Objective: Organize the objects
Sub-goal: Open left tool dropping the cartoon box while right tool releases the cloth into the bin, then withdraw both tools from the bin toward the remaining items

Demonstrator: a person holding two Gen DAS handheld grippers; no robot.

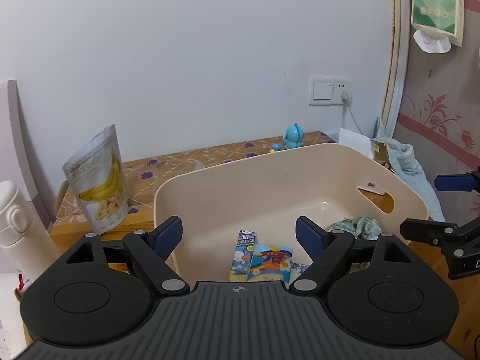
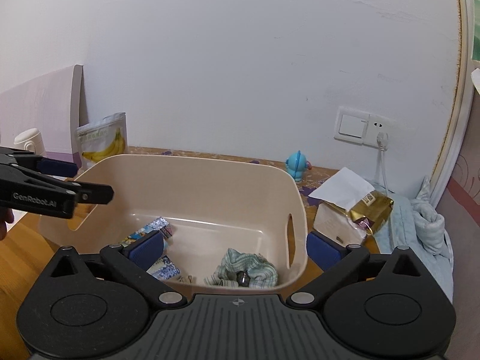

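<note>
A beige plastic bin (image 1: 210, 186) (image 2: 192, 180) stands on the wooden table. Inside lie colourful snack packets (image 1: 261, 259) (image 2: 156, 231) and a crumpled green checked cloth (image 1: 358, 228) (image 2: 249, 267). My left gripper (image 1: 238, 235) hangs open above the bin's near rim, over the packets, holding nothing. My right gripper (image 2: 235, 247) stands open wide above the bin's near edge, over the cloth, and holds nothing. Each gripper shows at the edge of the other's view: right gripper (image 1: 444, 210), left gripper (image 2: 78, 180).
A banana chip pouch (image 1: 99, 180) (image 2: 103, 141) stands left of the bin, beside a white flask (image 1: 18, 225). A blue toy figure (image 1: 294, 136) (image 2: 297, 165) sits by the wall. A gold packet (image 2: 354, 207) and a pale blue cloth (image 2: 420, 228) lie right of the bin.
</note>
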